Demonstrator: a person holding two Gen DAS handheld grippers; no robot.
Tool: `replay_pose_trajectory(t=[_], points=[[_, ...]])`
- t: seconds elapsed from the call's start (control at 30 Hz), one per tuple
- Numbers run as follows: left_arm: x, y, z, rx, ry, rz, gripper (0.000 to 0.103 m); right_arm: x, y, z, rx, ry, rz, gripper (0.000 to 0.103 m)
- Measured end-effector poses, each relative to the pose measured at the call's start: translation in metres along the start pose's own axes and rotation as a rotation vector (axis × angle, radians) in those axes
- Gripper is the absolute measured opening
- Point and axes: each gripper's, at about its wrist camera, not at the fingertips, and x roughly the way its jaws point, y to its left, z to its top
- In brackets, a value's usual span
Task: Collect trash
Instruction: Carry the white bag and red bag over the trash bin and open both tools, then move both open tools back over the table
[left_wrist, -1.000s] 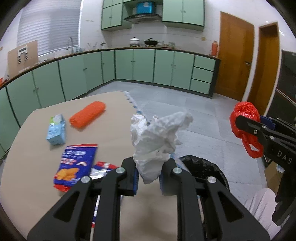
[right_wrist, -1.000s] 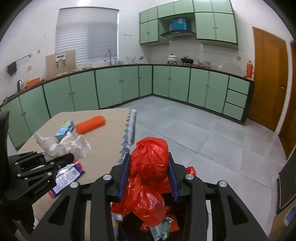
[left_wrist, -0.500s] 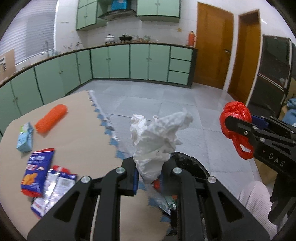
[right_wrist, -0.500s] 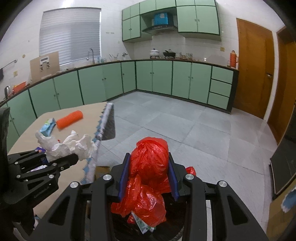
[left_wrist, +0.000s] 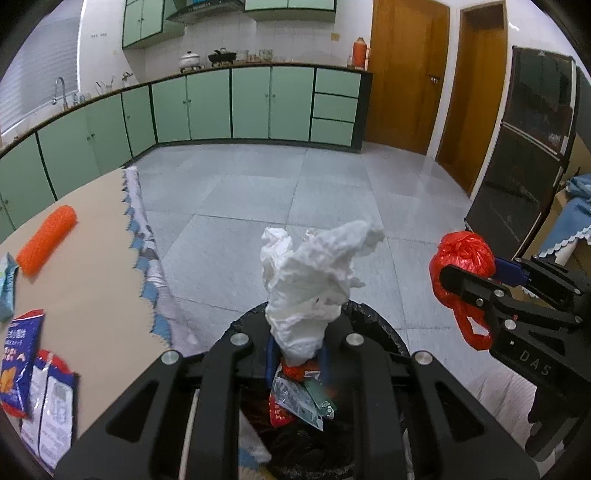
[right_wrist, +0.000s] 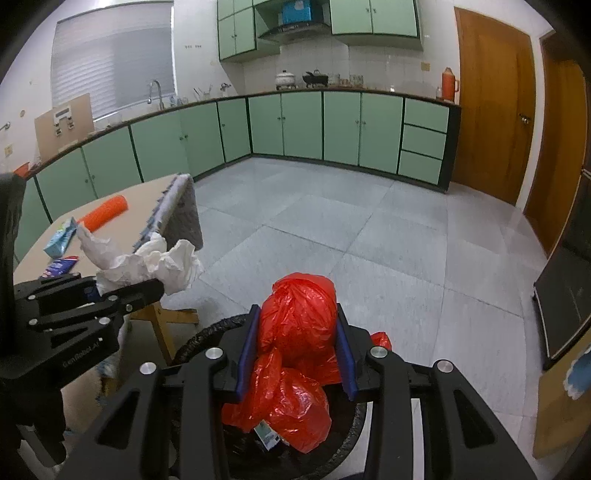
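Note:
My left gripper (left_wrist: 297, 350) is shut on a crumpled white paper wad (left_wrist: 314, 280), held right over the black-lined trash bin (left_wrist: 373, 325) on the floor. Wrappers and red scraps (left_wrist: 299, 398) lie inside the bin. My right gripper (right_wrist: 297, 354) is shut on a red plastic bag (right_wrist: 297, 325), also above the bin (right_wrist: 207, 332). The left wrist view shows the right gripper (left_wrist: 458, 284) with the red bag (left_wrist: 463, 254) at the right. In the right wrist view the left gripper (right_wrist: 110, 291) and its white wad (right_wrist: 147, 262) are at the left.
A tan table (left_wrist: 85, 280) at the left holds an orange roll (left_wrist: 48, 240), a light blue carton (left_wrist: 7, 284), a blue snack bag (left_wrist: 18, 347) and silver wrappers (left_wrist: 51, 406). Grey tiled floor (left_wrist: 258, 192), green cabinets (left_wrist: 251, 103) and wooden doors (left_wrist: 402, 74) lie beyond.
Both grippers moved right and down, off the table to above the trash bin, each keeping its load. The table has slid to the left in both views.

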Motion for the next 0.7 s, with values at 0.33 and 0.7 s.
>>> replay_pose_trajectory(t=[0.33,0.7], points=[[0.019,0.006,0.006,-0.010,0.040,-0.001,0.035,0.025,-0.010,-0.007,0.020,0.062,0.020,0.058],[-0.010,0.022,0.017,-0.056,-0.015,-0.001,0.048,0.016,-0.010,-0.001,0.029,0.037,0.001,0.070]])
